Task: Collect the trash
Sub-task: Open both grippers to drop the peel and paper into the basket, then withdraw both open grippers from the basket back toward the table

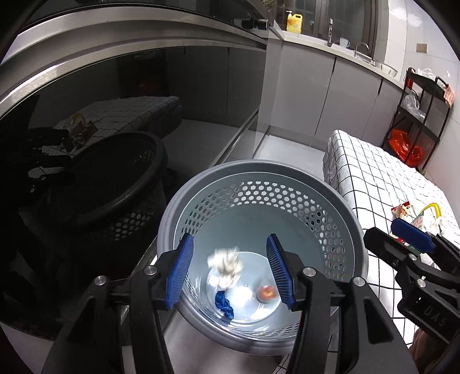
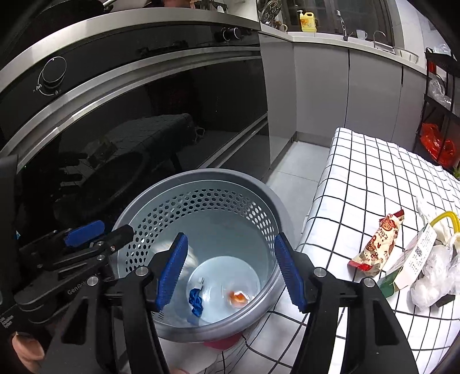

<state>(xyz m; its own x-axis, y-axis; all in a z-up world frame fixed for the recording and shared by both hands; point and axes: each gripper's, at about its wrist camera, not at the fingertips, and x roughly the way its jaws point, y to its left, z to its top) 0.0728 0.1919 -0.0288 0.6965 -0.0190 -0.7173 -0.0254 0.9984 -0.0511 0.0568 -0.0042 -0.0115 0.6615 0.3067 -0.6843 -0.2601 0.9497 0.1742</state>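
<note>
A grey perforated trash bin [image 1: 201, 184] stands on the floor beside the table; it also shows in the right wrist view [image 2: 161, 190]. My left gripper [image 1: 230, 272] is open above the bin mouth. A blurred white crumpled paper [image 1: 225, 266] is in the air just below its fingers, falling into the bin. At the bin's bottom lie a blue scrap [image 1: 224, 306] and an orange-red piece in clear wrap [image 1: 266, 293]. My right gripper [image 2: 230, 273] is open and empty over the bin. More trash lies on the table: a snack wrapper [image 2: 379, 244], a carton [image 2: 411, 259] and crumpled plastic [image 2: 434, 270].
The table has a white checked cloth [image 2: 368, 172]. A black oven front [image 2: 143, 115] rises behind the bin. Grey cabinets [image 2: 322, 86] with a yellow soap bottle [image 2: 308, 20] stand at the back. A black rack [image 1: 417, 115] with a red bag stands at the right.
</note>
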